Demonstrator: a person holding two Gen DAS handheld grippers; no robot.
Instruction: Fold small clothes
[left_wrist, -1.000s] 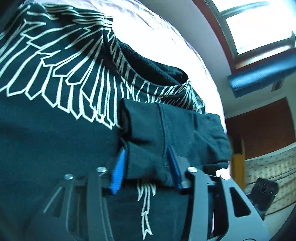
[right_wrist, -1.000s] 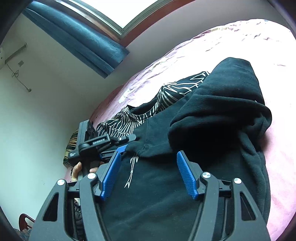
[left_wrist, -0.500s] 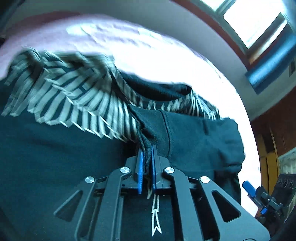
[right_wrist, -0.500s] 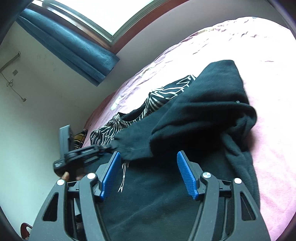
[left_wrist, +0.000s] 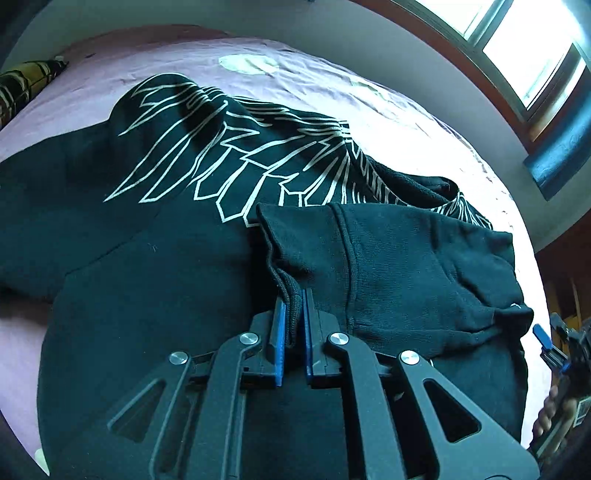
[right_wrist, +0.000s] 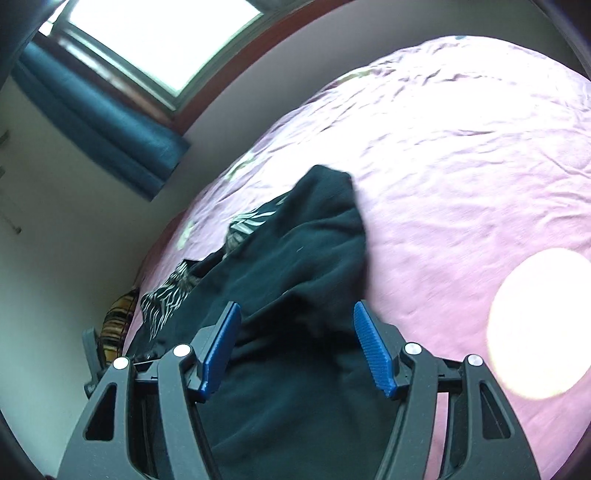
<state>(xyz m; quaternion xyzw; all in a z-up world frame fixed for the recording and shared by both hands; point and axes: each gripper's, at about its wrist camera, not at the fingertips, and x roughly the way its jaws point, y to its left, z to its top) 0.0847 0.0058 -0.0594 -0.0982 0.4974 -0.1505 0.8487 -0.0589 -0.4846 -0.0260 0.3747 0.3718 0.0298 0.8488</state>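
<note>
A pink bedspread (right_wrist: 461, 155) covers the bed, wrinkled and brightly lit, with a round glare spot in the right wrist view. Above the bed a window (right_wrist: 162, 33) sits in a pale wall, and a blue curtain (right_wrist: 92, 114) hangs at its edge. A striped pillow (left_wrist: 22, 85) lies at the far left corner of the bed.

The black hoodie (left_wrist: 155, 266) lies spread on the bedspread, its white wing print (left_wrist: 236, 158) facing up on the half nearer the pillow. One sleeve (left_wrist: 406, 266) is folded across the body, its cuff pointing toward the left gripper.

The left gripper (left_wrist: 291, 321) is pinched nearly closed on the ribbed cuff edge of that sleeve; a thin band of black fabric shows between its blue pads (left_wrist: 279, 343), and the sleeve stretches away from them toward the window side.

The right gripper (right_wrist: 295, 350) stands wide apart over the hoodie, a bulge of black cloth between its blue pads (right_wrist: 373, 350); whether they touch the cloth cannot be told, as this view is motion-blurred. In the left wrist view the right gripper appears at the far right edge, just beside the hoodie.
</note>
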